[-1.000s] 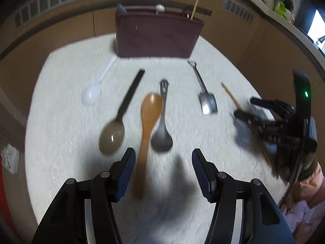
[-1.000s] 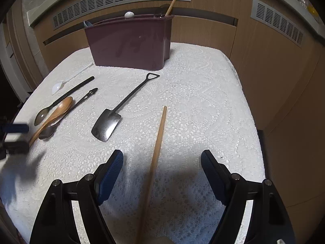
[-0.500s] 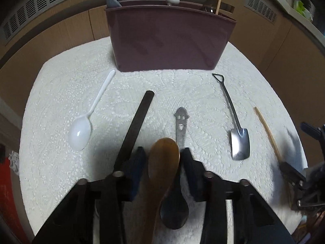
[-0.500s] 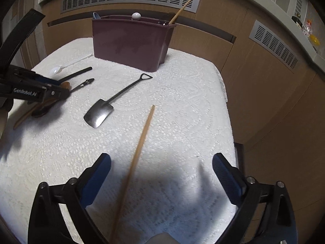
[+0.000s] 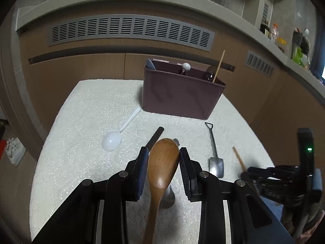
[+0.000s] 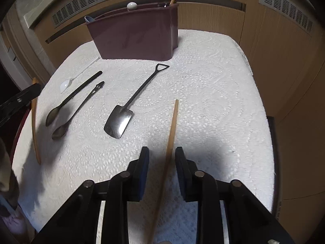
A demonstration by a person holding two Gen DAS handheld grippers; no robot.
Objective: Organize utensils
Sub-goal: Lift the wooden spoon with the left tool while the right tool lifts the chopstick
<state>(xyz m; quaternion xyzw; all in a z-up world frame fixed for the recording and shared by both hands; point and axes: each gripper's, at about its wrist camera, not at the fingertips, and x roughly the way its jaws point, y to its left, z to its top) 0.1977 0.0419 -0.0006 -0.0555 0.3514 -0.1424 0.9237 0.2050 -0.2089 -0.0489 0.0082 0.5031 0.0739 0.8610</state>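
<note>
Your left gripper (image 5: pixel 162 150) is pinching the brown wooden spoon (image 5: pixel 162 166) by its round bowl. The two fingers press on the sides of the bowl. The long handle runs back under the gripper, toward your hand. In the right wrist view the spoon hangs in the air with its handle tip low, close to the white-covered bench (image 6: pixel 213 101).

Your right gripper (image 6: pixel 161 150) sits over the thin wooden chopstick (image 6: pixel 173 122), which lies flat on the bench. Its fingers (image 6: pixel 144 162) have just been closing, and the chopstick is between them. There is a gap on both sides, bigger on the left, so I think they are not gripping it yet. The chopstick runs the same way the fingers point, straight away from you. That is good for a side squeeze.

The dark red plastic box (image 5: pixel 178 99) stands at the far end of the bench, ahead of both hands. This is the thing to watch. The spoon points its bowl at the box and its handle at you, so I think you must lift it and tip it to stand it inside.

A wooden stick (image 5: pixel 219 65) already stands in the right end of the box. That end looks like the spot for the chopstick. The steel shovel-shaped spoon (image 6: pixel 119 120) lies just left of the chopstick, so keep your right fingers off it.
</note>
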